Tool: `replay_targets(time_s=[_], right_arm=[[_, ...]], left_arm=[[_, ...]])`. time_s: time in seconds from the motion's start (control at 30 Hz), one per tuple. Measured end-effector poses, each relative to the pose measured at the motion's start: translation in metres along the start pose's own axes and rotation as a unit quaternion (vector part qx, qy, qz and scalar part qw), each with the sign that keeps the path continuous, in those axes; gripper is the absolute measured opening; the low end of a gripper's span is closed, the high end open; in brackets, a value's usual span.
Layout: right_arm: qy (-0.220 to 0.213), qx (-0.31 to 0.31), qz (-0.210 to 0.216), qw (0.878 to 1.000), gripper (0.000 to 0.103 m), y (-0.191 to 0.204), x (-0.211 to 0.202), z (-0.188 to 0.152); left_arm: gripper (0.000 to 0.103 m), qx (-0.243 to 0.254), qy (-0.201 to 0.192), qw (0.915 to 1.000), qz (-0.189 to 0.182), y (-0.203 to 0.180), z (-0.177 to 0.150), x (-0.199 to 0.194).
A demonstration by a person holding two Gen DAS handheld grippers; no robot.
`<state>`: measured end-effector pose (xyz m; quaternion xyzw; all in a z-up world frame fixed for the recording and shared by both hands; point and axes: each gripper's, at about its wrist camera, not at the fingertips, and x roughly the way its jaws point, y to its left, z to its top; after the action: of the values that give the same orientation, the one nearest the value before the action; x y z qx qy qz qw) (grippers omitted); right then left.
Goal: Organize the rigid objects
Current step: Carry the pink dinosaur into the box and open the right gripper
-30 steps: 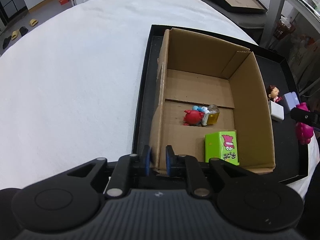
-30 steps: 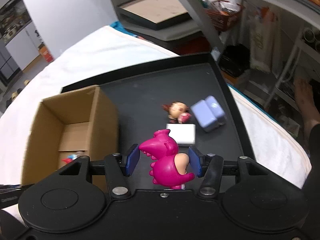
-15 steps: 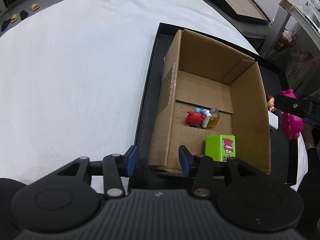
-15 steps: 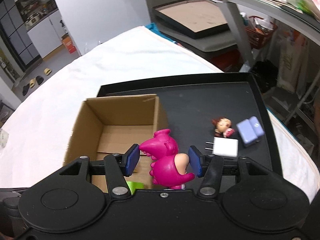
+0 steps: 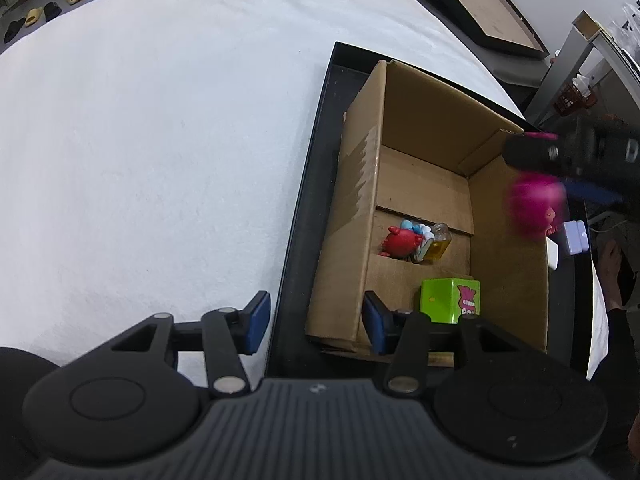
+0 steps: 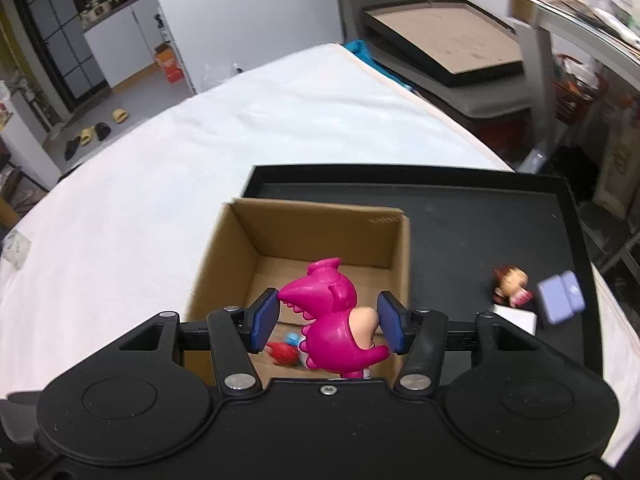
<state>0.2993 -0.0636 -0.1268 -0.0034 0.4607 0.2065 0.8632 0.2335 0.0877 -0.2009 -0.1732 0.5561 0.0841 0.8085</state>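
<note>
On the white surface (image 5: 160, 140) a black tray (image 6: 500, 216) carries the box (image 5: 420, 200). The right gripper (image 6: 328, 322), clamped on the pink dinosaur (image 6: 332, 320), has moved from the tray to above the box. The left gripper (image 5: 316, 322) has spread wide, holding nothing. The green cube's (image 5: 450, 300) label is unreadable.

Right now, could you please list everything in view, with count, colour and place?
cardboard box: 1, brown, on tray
tray: 1, black, on white table
green carton: 1, in box
red crab toy: 1, in box
small bottle: 1, yellowish, beside crab
girl figurine: 1, brown-haired, on tray
lilac case: 1, on tray
white block: 1, on tray
pink dinosaur: 1, held over box
left gripper: open, straddling box wall
right gripper: holding dinosaur
</note>
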Motion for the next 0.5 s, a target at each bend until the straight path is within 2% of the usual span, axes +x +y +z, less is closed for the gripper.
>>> replay_targets(time_s=[0.07, 0.5], right_arm=[[-0.003, 0.0, 0.012, 1.0, 0.059, 0.002, -0.001, 0.003], [0.006, 0.014, 0.012, 1.0, 0.059, -0.008, -0.006, -0.007]], left_arm=[[0.049, 0.0, 0.001, 1.0, 0.0, 0.0, 0.0, 0.001], [0.049, 0.003, -0.003, 1.0, 0.004, -0.003, 0.001, -0.003]])
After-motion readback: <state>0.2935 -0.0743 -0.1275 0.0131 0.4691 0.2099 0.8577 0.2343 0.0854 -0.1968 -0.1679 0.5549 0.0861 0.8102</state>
